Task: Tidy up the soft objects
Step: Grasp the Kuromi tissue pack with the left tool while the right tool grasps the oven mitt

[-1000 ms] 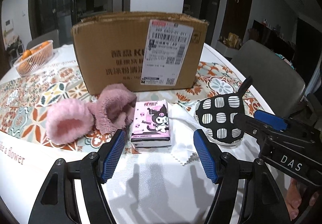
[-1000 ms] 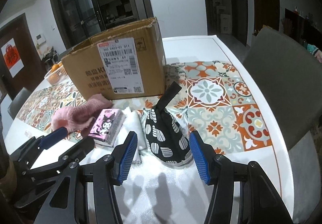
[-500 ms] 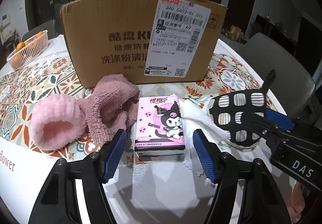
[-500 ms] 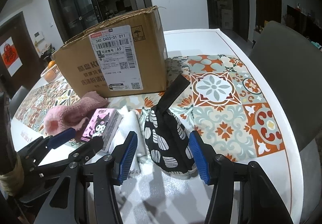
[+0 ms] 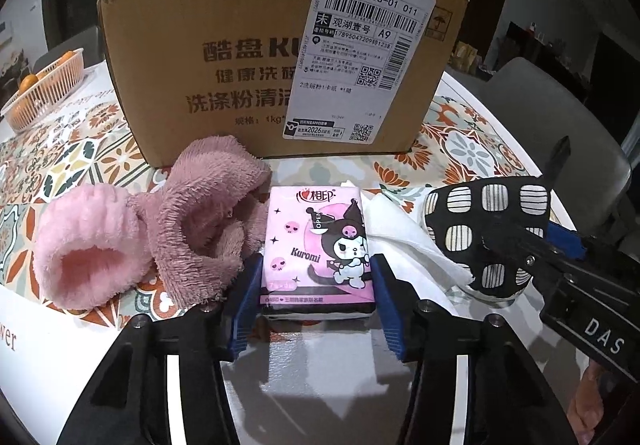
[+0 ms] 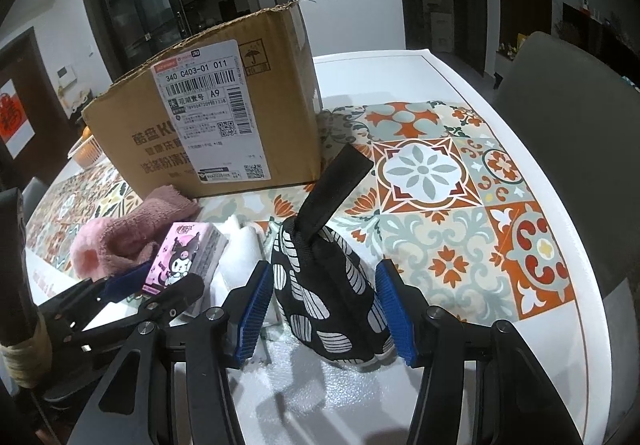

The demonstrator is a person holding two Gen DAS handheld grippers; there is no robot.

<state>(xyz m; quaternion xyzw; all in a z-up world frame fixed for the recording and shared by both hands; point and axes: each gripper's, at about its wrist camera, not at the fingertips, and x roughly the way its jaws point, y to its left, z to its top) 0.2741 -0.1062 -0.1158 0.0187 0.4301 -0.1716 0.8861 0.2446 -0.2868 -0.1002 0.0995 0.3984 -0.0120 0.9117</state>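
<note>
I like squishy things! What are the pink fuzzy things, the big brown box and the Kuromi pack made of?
The pink fuzzy things look like plush fleece, with a thick, matte pile. The big brown box is plain corrugated cardboard, dull, with a ragged top edge. The Kuromi pack seems wrapped in thin glossy plastic film with printing on it; probably soft tissues inside, though that's hidden.

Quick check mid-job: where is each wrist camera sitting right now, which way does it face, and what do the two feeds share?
Left wrist: on the left gripper, looking down-forward at the tissue pack between its closing jaws; the right gripper shows at right.
Right wrist: on the right gripper, facing the black patterned pouch between its pads; the left gripper shows at left.
Shared: cardboard box, pink towels, pack, pouch.
</note>
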